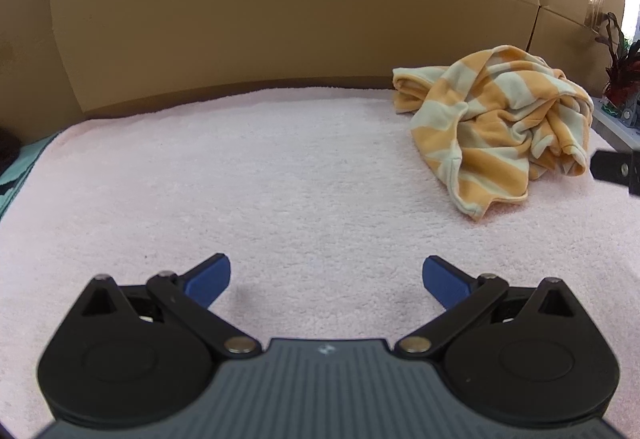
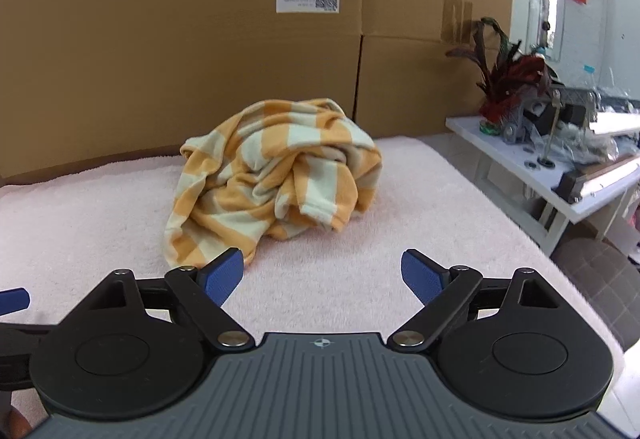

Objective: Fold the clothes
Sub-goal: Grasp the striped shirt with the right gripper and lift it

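A crumpled garment with orange and pale stripes (image 1: 500, 119) lies in a heap on the pink towel-covered surface (image 1: 260, 167), at the far right in the left wrist view. My left gripper (image 1: 326, 279) hovers open over bare towel, well short and left of the heap. In the right wrist view the same garment (image 2: 276, 179) sits just ahead and slightly left. My right gripper (image 2: 322, 275) is open with nothing between its blue pads (image 2: 224, 275); the left pad is close to the garment's near hem. A black part of the right gripper (image 1: 616, 167) shows at the right edge of the left wrist view.
Large cardboard boxes (image 2: 200, 59) stand as a wall behind the towel. To the right, a white side table (image 2: 560, 175) carries tools and a dark red plant (image 2: 508, 79). The towel's right edge (image 2: 500, 211) drops off beside it. A teal cloth (image 1: 20, 167) lies at the far left.
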`<state>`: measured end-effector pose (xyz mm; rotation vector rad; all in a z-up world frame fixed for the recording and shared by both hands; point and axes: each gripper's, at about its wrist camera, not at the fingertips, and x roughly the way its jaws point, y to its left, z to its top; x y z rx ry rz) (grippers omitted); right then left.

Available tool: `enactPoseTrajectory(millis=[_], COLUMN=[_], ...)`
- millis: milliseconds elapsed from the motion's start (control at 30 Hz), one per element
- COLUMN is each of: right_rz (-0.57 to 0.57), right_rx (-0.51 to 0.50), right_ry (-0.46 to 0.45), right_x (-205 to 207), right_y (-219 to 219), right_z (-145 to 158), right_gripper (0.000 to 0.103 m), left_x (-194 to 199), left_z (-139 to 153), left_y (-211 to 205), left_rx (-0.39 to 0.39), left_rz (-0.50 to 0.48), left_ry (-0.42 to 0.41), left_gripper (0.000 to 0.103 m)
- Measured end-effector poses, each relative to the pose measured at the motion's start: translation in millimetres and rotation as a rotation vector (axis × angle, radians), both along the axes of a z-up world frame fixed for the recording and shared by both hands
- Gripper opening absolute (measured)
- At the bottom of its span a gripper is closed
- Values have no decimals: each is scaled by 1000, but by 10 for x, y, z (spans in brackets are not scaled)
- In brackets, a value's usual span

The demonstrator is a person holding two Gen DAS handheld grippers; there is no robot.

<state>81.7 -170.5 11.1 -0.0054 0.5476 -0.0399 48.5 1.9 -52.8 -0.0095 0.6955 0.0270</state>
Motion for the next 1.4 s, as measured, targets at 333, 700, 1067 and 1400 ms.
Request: enactPoseTrajectory(millis=[333, 700, 1067, 1400], right_rz=[248, 137, -19, -115], right_rx=[62, 203, 564, 597], right_ry=[160, 13, -285, -311], right_x=[919, 887, -175, -456], right_y=[626, 188, -1281, -1680], right_z=[-115, -265, -517, -723], right_gripper=[41, 3, 3, 3], left_x=[1, -86, -146, -124], left_z=[-72, -73, -3, 69], left_y=[64, 139, -447, -961], left_rx=[-69, -189, 18, 359], left_rz=[-6, -45, -293, -558], left_ry=[-24, -80, -100, -212], left_gripper=[102, 102, 102, 101])
